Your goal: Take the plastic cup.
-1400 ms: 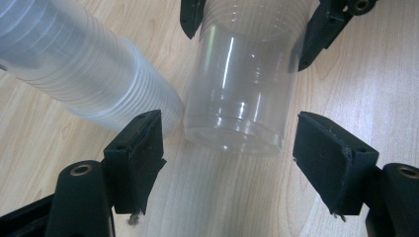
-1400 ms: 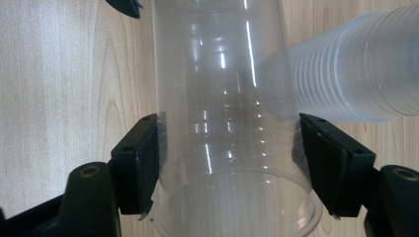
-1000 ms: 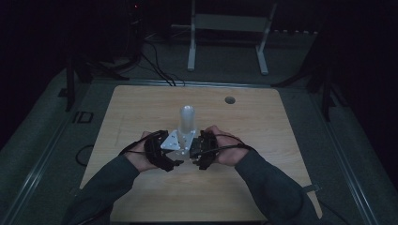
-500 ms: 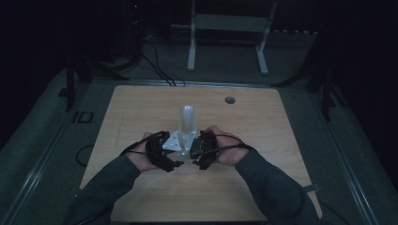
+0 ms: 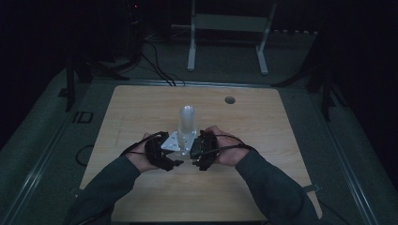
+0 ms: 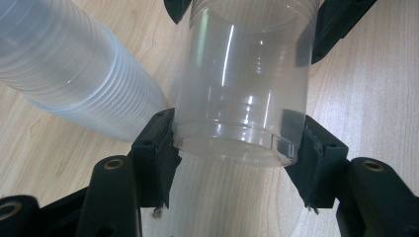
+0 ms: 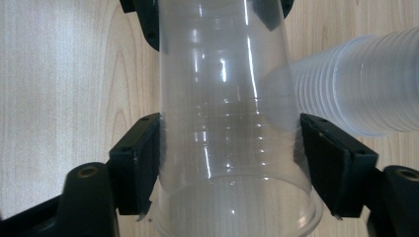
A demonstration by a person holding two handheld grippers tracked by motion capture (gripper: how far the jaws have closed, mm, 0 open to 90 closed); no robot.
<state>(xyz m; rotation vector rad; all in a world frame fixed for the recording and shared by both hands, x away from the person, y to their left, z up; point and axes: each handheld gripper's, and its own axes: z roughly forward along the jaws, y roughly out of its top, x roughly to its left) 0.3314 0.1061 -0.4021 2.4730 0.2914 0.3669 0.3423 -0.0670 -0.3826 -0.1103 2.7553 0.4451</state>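
Together, the left gripper (image 6: pixel 232 143) and right gripper (image 7: pixel 230 163) clamp one clear plastic cup (image 6: pixel 244 84) from opposite ends, low over the wooden table (image 5: pixel 141 108): left jaws pinch its base, right jaws its body near the rim. Just beside it lies a stack of cups (image 6: pixel 74 69).

My high view sits above the near edge of the table (image 5: pixel 141 108), looking forward and down from well back. Each gripper view rides its own tool and looks along its black fingers (image 6: pixel 153 148) at very close range (wood grain fills the background). Both share the clear cup (image 7: pixel 232 128) and cup stack (image 6: pixel 74 69).
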